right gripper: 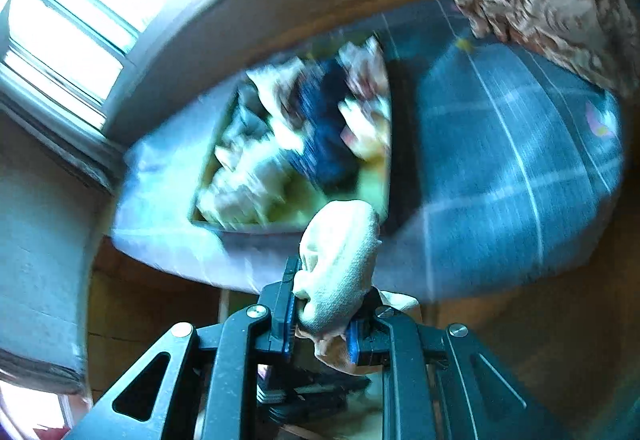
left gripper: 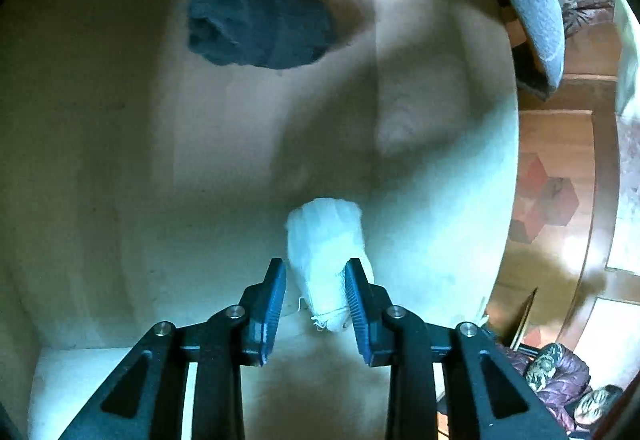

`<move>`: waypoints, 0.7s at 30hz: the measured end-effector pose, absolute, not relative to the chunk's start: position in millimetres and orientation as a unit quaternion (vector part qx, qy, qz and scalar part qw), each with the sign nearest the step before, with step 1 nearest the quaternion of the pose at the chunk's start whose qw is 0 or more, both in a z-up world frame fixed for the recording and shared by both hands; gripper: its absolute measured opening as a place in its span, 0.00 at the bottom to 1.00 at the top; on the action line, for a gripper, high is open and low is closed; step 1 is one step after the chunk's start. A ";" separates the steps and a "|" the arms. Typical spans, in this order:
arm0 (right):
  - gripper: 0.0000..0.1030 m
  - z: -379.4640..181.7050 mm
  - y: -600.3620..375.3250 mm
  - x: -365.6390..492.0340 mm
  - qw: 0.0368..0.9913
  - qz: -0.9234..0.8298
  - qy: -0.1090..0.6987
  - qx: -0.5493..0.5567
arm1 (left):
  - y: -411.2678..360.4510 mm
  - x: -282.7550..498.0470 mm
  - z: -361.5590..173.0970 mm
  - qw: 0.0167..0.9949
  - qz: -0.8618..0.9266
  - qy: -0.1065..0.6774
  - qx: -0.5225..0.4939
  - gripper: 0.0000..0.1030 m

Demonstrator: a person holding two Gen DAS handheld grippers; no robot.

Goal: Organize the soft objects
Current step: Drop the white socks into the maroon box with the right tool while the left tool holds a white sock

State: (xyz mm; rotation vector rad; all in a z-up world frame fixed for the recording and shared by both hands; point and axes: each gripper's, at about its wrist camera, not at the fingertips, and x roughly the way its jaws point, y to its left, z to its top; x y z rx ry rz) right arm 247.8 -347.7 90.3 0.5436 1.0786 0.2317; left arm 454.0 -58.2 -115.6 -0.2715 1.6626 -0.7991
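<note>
tools both clamped: left tool point(left gripper: 316, 300) on white sock point(left gripper: 326, 260), right tool point(right gripper: 322, 314) on cream sock point(right gripper: 340, 260).

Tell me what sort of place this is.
Probably a room in a home, likely a bedroom. The right wrist view shows a bed with a blue checked cover, a window and a box of bundled clothes; the left shows a patterned wood floor.

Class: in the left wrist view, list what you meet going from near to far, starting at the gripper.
left gripper closed on a white sock → bare stretch of pale tabletop → dark blue sock bundle.
</note>
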 end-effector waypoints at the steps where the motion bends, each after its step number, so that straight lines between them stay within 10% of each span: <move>1: 0.19 94.9 -347.8 253.4 0.819 0.114 0.498 0.261 | -57.6 451.9 -113.2 0.602 -0.335 0.716 -0.110 0.34; 4: 0.19 110.9 -343.9 276.9 0.833 0.120 0.475 0.259 | -47.3 456.5 -114.4 0.623 -0.298 0.719 -0.082 0.49; 21: 0.19 46.6 -285.4 347.9 0.822 0.135 0.552 0.040 | -64.6 482.1 -85.7 0.612 -0.330 0.713 -0.092 0.66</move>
